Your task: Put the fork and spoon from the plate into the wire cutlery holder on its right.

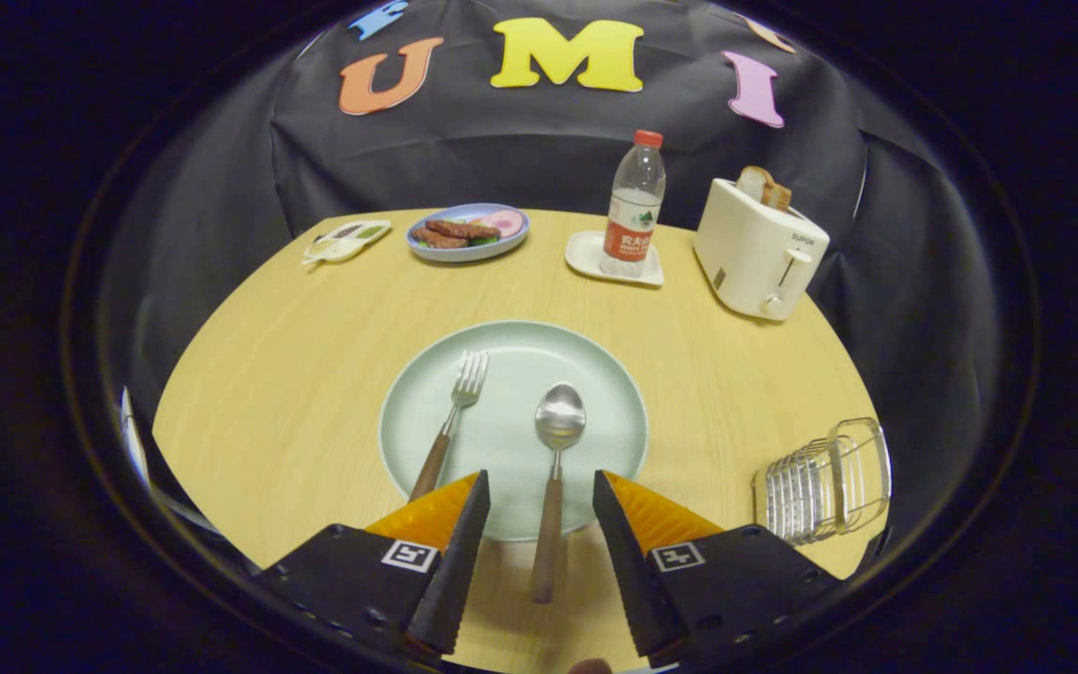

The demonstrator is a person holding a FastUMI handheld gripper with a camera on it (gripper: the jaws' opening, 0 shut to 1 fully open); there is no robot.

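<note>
Table [296, 374]: wood-grain, filled mid-frame. Plate [614, 393]: pale green, centre, bearing 2 utensils with handles laid toward the camera, likely for easy pickup. Wire cutlery holder [824, 482]: lower right, apart from plate. Gripper [539, 496]: lower centre, level, fingers spread, released, straddling spoon [559, 421] handle. Fork [464, 384]: left of spoon.

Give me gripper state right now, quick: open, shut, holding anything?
Gripper: open, holding nothing. The spoon handle lies between its fingers, untouched; the fork lies beside it on the plate.
</note>
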